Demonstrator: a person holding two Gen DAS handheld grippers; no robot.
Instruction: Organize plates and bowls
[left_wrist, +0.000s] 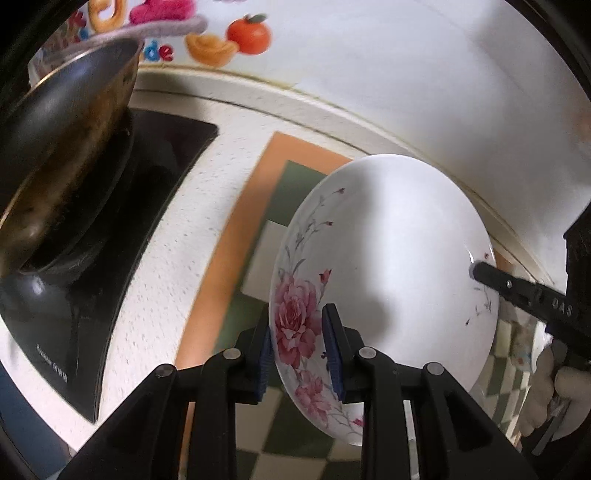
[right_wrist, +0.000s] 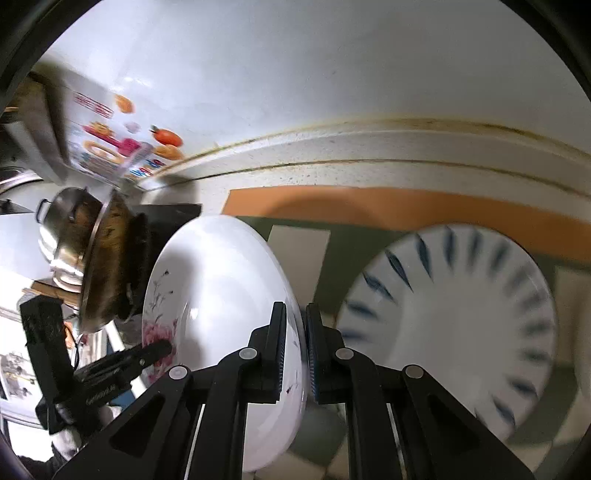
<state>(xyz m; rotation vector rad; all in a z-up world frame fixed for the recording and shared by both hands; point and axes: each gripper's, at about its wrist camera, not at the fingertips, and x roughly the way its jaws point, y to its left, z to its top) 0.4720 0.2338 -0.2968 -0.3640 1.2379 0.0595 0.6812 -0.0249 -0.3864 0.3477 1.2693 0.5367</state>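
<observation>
The left tongs (left_wrist: 299, 354) are clamping the near rim of a white plate (left_wrist: 388, 266) painted with pink flowers, one blue pad on each face of the rim. The right tongs (right_wrist: 295, 350) are gripping the opposite edge of the same plate (right_wrist: 221, 295) — so both are holding it between them, tilted steeply and lifted above a checked green mat (left_wrist: 255, 266) with an orange border. In the left wrist view the tip of the right tongs (left_wrist: 476, 271) is pressing on the far rim; in the right wrist view the left tongs (right_wrist: 162, 349) are showing at the flowered edge.

A second plate (right_wrist: 461, 325), white with dark blue strokes around its rim, is lying flat on the mat (right_wrist: 354, 243) just beside the held plate. The mat is lying on a speckled worktop (left_wrist: 177, 258) that is running along a white wall (left_wrist: 406, 74) — to the left a dark pan (left_wrist: 66, 140) is sitting on a black stove (left_wrist: 122, 236). Fruit stickers (left_wrist: 247, 33) are showing on the wall above the pan.
</observation>
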